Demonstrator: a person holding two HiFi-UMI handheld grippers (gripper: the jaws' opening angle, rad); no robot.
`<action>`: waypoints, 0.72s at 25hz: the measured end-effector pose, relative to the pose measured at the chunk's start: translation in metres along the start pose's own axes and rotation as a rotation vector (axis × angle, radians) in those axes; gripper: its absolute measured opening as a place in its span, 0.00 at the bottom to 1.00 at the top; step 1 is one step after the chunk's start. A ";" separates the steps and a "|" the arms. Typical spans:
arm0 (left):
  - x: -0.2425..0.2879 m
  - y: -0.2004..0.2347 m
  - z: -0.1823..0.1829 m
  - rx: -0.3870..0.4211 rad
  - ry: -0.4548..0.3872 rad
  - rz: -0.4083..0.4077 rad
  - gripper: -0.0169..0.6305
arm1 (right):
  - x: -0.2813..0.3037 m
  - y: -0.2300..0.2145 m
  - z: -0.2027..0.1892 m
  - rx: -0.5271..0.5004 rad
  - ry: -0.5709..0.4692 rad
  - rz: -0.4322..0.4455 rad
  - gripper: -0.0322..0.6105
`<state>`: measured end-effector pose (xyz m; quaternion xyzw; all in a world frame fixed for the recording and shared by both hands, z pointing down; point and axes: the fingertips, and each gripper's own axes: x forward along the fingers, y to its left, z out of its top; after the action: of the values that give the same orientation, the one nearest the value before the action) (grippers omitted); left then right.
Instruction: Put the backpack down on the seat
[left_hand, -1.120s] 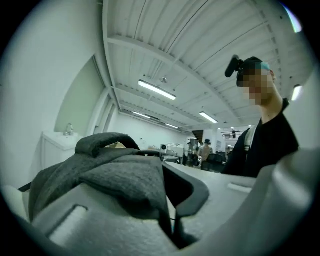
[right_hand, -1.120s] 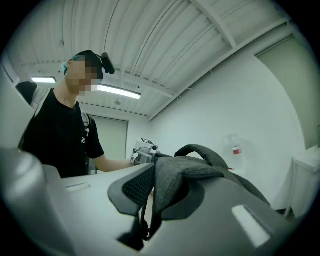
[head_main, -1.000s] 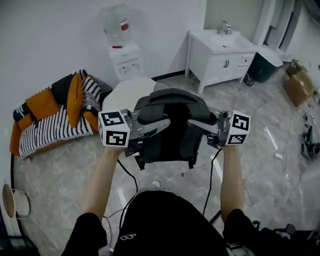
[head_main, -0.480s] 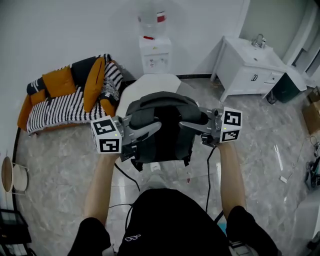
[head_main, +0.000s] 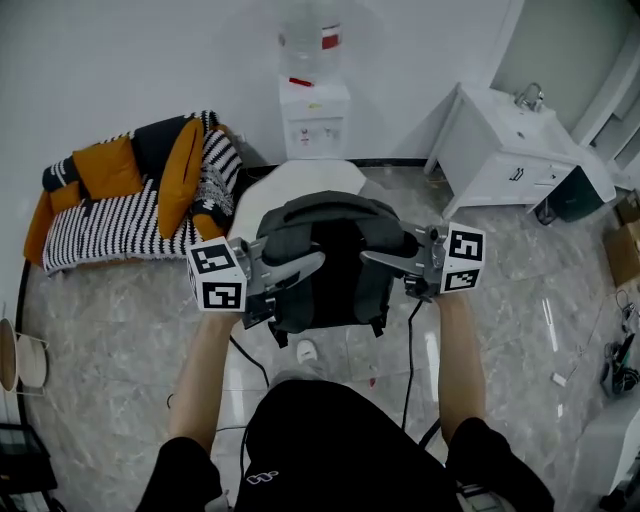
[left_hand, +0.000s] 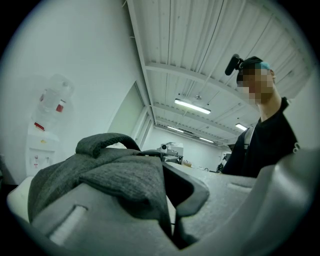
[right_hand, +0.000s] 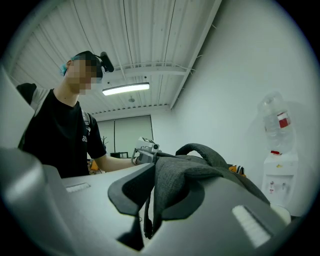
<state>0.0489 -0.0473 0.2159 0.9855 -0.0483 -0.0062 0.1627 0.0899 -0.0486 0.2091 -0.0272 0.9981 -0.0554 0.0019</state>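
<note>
A dark grey backpack (head_main: 328, 250) hangs in the air between my two grippers, its top handle up. My left gripper (head_main: 316, 263) is shut on the grey fabric of its left shoulder, and the cloth (left_hand: 131, 176) shows pinched between the jaws. My right gripper (head_main: 370, 257) is shut on the right shoulder, where a fold of fabric (right_hand: 172, 182) is clamped in the same way. The white rounded seat (head_main: 284, 182) stands just beyond the pack, and the pack hides its near part. In each gripper view the other gripper shows across the pack.
A water dispenser (head_main: 314, 112) stands against the wall behind the seat. A sofa with a striped throw and orange cushions (head_main: 122, 198) is at the left. A white sink cabinet (head_main: 512, 152) is at the right. Cables (head_main: 250, 358) trail on the marble floor by my feet.
Both grippers have carried the backpack on towards the white seat, and slightly lower. The sofa and the dispenser have slid rightwards in the head view. Both grips are unchanged.
</note>
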 end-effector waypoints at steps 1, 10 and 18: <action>-0.002 0.012 0.004 -0.003 0.000 -0.005 0.04 | 0.004 -0.011 0.001 0.001 0.001 -0.005 0.12; -0.011 0.153 0.055 -0.027 0.007 -0.019 0.04 | 0.034 -0.156 0.018 0.109 0.026 -0.044 0.12; -0.013 0.150 0.055 0.025 0.006 0.009 0.04 | 0.035 -0.153 0.016 0.066 0.025 -0.045 0.12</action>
<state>0.0203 -0.2049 0.2114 0.9873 -0.0523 -0.0019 0.1503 0.0629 -0.2046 0.2098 -0.0489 0.9948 -0.0885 -0.0112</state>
